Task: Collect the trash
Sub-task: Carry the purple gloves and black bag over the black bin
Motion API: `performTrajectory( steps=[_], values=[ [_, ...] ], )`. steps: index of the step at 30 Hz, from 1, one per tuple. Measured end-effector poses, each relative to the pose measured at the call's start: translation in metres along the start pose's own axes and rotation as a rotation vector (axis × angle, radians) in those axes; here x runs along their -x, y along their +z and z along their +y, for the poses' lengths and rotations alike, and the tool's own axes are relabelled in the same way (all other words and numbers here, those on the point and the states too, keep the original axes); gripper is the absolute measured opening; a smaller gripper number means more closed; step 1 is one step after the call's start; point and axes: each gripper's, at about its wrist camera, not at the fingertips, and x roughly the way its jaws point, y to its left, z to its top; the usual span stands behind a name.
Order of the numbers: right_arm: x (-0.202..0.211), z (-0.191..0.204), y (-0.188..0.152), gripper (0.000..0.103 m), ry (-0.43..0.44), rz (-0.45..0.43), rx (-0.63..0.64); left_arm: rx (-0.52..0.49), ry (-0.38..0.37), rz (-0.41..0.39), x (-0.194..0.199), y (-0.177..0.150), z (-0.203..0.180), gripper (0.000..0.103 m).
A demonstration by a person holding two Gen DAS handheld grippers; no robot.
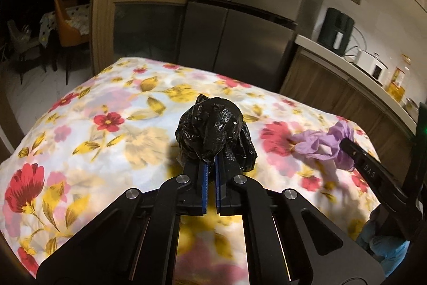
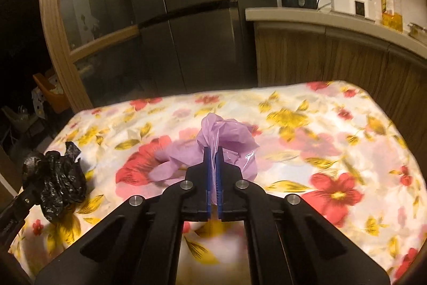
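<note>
Clearly, left gripper (image 1: 211,164) pinches black bag (image 1: 213,130); right gripper (image 2: 213,154), marked "DAS", pinches purple bag (image 2: 226,138).

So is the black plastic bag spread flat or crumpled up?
Crumpled: the black plastic bag is a wrinkled wad, pinched by the left hand-held gripper.

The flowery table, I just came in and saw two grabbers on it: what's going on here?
A person is clearing trash off the flowered tablecloth with a handheld gripper in each hand. The left gripper is clamped on a crumpled black bag; the right gripper is clamped on a crumpled purple bag. Both bags are at the table surface, side by side.
</note>
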Motion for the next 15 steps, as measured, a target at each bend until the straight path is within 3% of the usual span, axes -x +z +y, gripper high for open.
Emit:
performTrajectory(
  steps=[6,15],
  values=[
    [0.054,-0.038,0.007,0.003,-0.009,-0.085,-0.047,-0.058,-0.086,-0.021,0.02,-0.004,-0.045,0.003],
    [0.155,-0.136,0.01,0.003,-0.123,-0.238,-0.151,-0.226,-0.317,-0.057,0.063,-0.022,-0.176,0.003]
  ],
)
